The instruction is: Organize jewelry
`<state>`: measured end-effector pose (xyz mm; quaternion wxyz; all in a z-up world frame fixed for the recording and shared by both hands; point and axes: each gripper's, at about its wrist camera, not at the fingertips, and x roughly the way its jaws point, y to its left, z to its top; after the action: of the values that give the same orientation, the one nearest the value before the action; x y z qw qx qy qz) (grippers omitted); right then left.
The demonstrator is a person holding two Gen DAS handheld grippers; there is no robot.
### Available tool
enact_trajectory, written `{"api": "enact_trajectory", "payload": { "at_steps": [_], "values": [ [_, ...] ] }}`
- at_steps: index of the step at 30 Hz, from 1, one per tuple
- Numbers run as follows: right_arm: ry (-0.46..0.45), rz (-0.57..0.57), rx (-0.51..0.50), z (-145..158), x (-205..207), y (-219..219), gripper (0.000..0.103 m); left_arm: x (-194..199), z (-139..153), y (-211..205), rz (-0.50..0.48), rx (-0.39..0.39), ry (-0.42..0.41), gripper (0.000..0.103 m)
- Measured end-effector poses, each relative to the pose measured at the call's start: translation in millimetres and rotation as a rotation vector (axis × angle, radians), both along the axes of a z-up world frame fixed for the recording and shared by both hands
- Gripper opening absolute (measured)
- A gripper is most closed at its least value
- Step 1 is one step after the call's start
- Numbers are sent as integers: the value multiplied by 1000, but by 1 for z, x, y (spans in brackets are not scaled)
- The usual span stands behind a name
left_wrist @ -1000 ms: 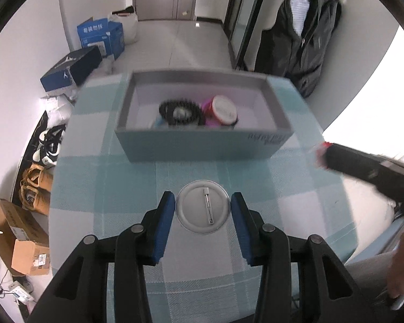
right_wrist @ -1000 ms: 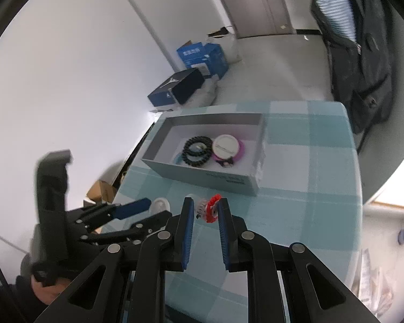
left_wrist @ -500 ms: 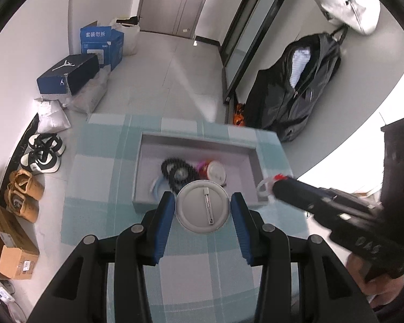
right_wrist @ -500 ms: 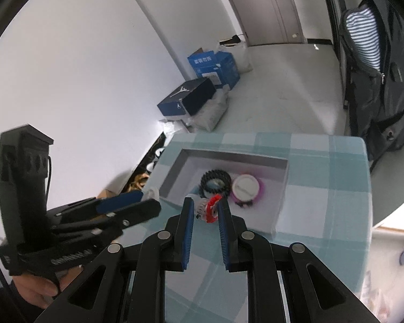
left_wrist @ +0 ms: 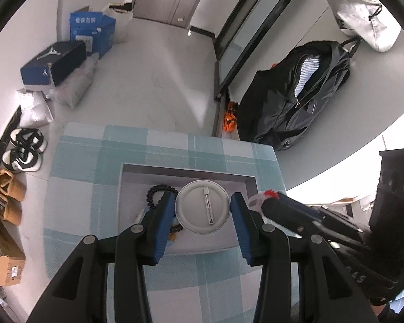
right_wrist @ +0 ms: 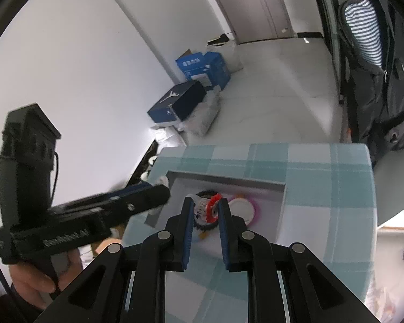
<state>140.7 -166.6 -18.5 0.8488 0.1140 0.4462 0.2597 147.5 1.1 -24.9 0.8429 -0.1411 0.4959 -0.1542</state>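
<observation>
My left gripper (left_wrist: 203,207) is shut on a round silver pin badge (left_wrist: 203,206), pin side up, held above the grey box (left_wrist: 185,171). My right gripper (right_wrist: 205,210) is shut on a small clear ornament with a red frill (right_wrist: 212,206), also above the box (right_wrist: 223,181). Inside the box lie a black bead bracelet (left_wrist: 159,189) and a white and pink round badge (right_wrist: 242,210). The right gripper shows at the right of the left wrist view (left_wrist: 272,202). The left gripper shows at the left of the right wrist view (right_wrist: 159,192).
The box sits on a small table with a teal checked cloth (left_wrist: 80,161). On the floor around it are shoe boxes (left_wrist: 54,63), shoes (left_wrist: 24,148), cardboard boxes (left_wrist: 2,266) and a black jacket (left_wrist: 296,99).
Both grippers have risen with their loads and moved forward over the box. The badge has left the cloth, and the table looks smaller and farther below.
</observation>
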Motion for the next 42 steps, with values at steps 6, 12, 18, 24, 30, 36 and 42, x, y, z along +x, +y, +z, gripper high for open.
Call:
{"api": "enact_trajectory", "payload": {
  "at_steps": [6, 12, 18, 24, 30, 36, 42],
  "values": [
    [31, -17, -22, -10, 19, -3, 17, 18, -13, -1, -10, -22, 40, 38],
    [95, -32, -37, -27, 32, -7, 17, 31, -25, 3, -1, -57, 87, 38],
    [116, -32, -27, -31, 34, -10, 17, 35, -29, -3, -35, -89, 102, 38],
    [120, -37, -27, -32, 32, -9, 17, 36, -31, -6, -27, -109, 119, 38],
    [107, -18, -7, -30, 31, -9, 24, 40, -33, 0, 3, -123, 172, 47],
    [66, -27, -9, -22, 26, -15, 47, 33, -29, 9, 30, -116, 143, 70],
    [47, -57, -19, -18, 22, -23, 63, 23, -22, 12, 37, -57, 104, 70]
  ]
}}
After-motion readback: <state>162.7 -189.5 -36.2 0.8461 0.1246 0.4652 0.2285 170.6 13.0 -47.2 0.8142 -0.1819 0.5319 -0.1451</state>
